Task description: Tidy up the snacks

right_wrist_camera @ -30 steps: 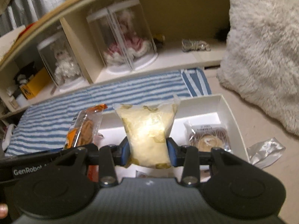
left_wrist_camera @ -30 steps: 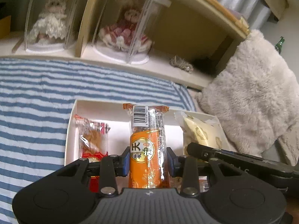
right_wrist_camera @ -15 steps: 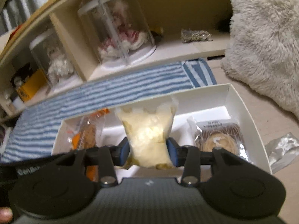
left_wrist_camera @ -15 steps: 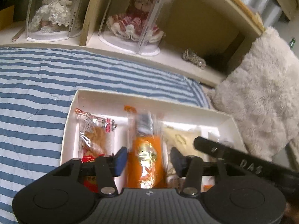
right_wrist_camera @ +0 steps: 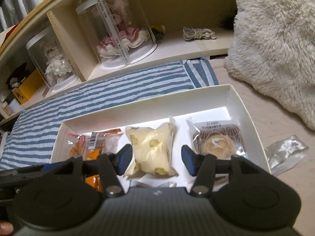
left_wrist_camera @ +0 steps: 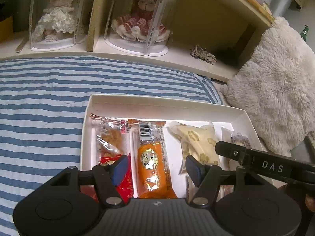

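As it lies, orange snack pack barcode end points far wall.

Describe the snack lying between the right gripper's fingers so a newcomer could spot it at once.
Find the white box on the striped blanket. The cream packet lies mid-row, loose between the opening right gripper. Pale and puffy with yellow blotches, unlike the brown-patterned packet beside it.

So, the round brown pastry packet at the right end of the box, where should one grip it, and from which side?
Probably across its left and right sealed edges, coming down from above. The brown pastry packet lies flat in the white box, with the box wall close on its right, so a level approach looks blocked. The pale yellow packet lies clear on its left.
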